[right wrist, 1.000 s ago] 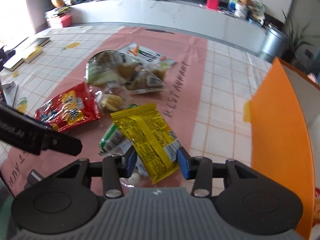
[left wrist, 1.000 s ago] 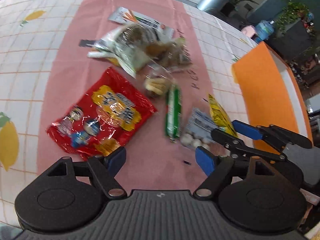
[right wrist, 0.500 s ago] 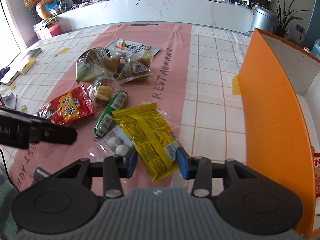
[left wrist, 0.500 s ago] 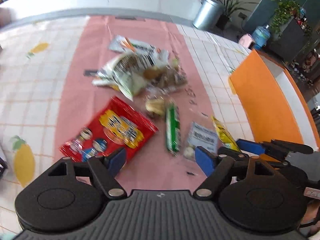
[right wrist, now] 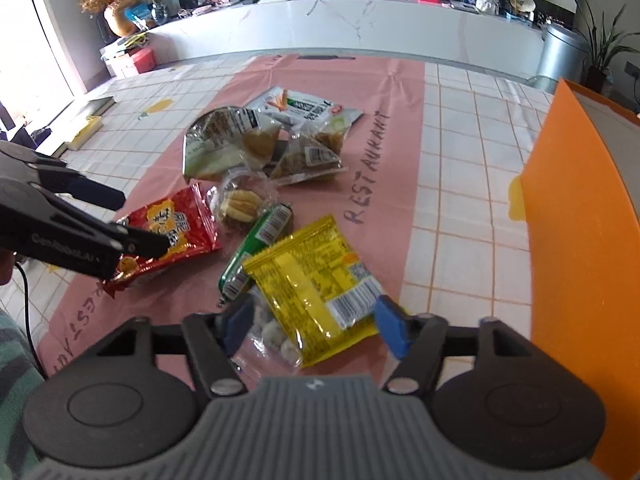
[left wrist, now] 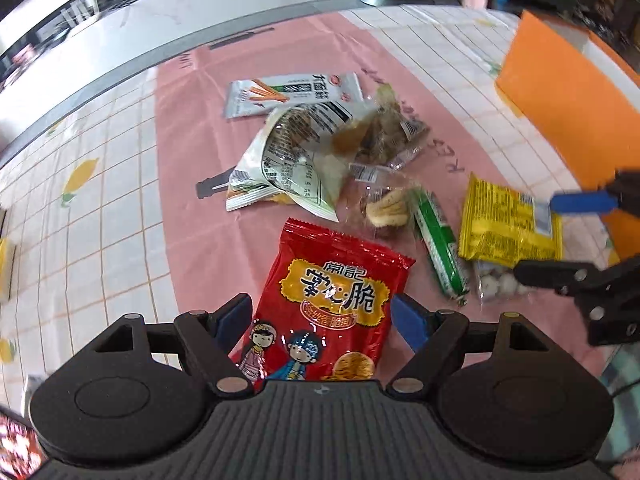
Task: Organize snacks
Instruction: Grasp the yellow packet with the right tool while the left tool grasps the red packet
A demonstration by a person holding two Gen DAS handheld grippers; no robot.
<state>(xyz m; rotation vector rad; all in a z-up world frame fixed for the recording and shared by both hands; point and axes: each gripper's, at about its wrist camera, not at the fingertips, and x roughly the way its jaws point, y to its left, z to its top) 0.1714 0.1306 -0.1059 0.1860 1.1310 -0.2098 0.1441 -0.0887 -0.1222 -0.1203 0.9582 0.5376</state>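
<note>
Snack packets lie in a loose pile on the pink runner. My left gripper is open, its jaws on either side of the near end of a red snack bag, also in the right wrist view. My right gripper is open around the near end of a yellow packet, which also shows in the left wrist view. A green stick pack and a clear bag of white balls lie partly under the yellow packet.
An orange-walled box stands at the right. Further back lie a clear bag of biscuits, a green-white bag, a brown snack bag and a silver carrot-stick packet. Checked tablecloth surrounds the runner.
My left gripper swung left and now straddles the red bag. My right gripper's jaws have spread wider around the yellow packet and sit lower over it.
</note>
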